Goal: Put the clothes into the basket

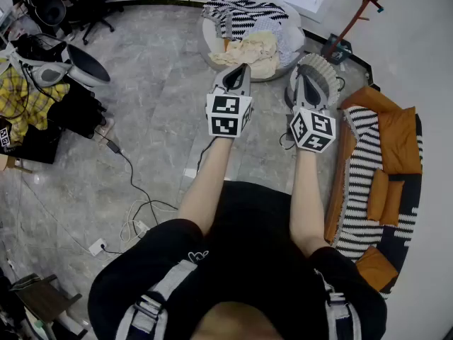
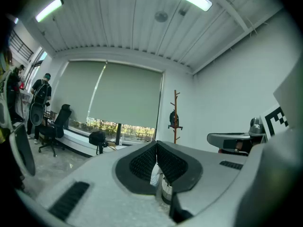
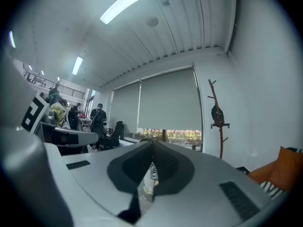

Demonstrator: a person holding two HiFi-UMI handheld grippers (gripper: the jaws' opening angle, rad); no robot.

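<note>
**Desk:** What fills the frame?

**Photographer:** Seen from above, a grey stone floor (image 1: pixel 156 119) takes up most of it. An orange sofa (image 1: pixel 396 140) with a black-and-white striped throw (image 1: pixel 361 190) runs down the right edge. A person in black stands at the bottom, both bare arms held out.

**Desk:** And the basket?

**Photographer:** The round white basket (image 1: pixel 206 40) sits on the floor at the top centre. Clothes are heaped in it: a black-and-white zigzag garment (image 1: pixel 241 13) at the back and a cream garment (image 1: pixel 253 50) at the near side.

**Desk:** Where is it in relation to the grippers?

**Photographer:** It is ahead of both and lower. From overhead the left gripper (image 1: pixel 244 66) has its tip over the basket's near edge, by the cream garment. The right gripper (image 1: pixel 303 69) points past the basket's right side. Neither touches the basket or the cloth.

**Desk:** Are they holding anything?

**Photographer:** No. Each gripper's own view shows its two dark pads pressed together at the tip with nothing between them, and both grippers are held level
</note>
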